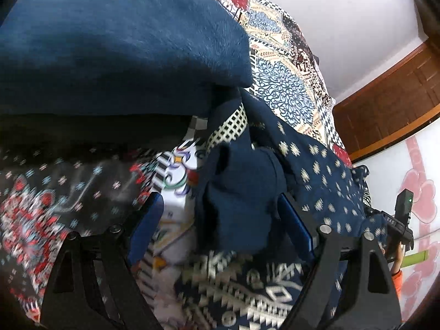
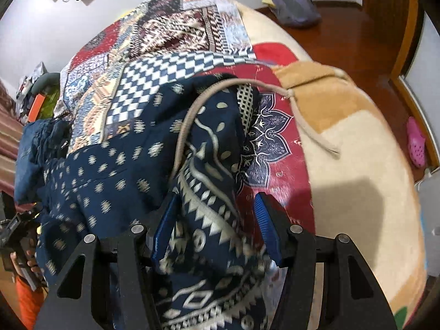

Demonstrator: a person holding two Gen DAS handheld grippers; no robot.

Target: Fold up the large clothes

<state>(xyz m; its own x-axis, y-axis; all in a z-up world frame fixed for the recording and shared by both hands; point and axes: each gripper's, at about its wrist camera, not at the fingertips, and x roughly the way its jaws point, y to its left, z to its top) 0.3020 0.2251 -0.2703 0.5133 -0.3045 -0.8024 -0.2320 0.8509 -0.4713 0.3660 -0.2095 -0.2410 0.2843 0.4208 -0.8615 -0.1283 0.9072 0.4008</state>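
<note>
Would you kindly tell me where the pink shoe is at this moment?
In the right wrist view, the pink shoe lies on the wooden floor at the far right, beside the bed.

Left gripper [image 1: 220, 214] gaping — right gripper [image 2: 217, 220] half-spread.

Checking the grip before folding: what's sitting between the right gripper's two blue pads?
In the right wrist view, the navy patterned garment bunches between the right gripper pads; its beige drawstring trails beyond them.

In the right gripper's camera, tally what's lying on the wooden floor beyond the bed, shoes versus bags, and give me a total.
Shoes: 1, a pink clog
Bags: 1, a grey-blue bag
Total: 2
</note>
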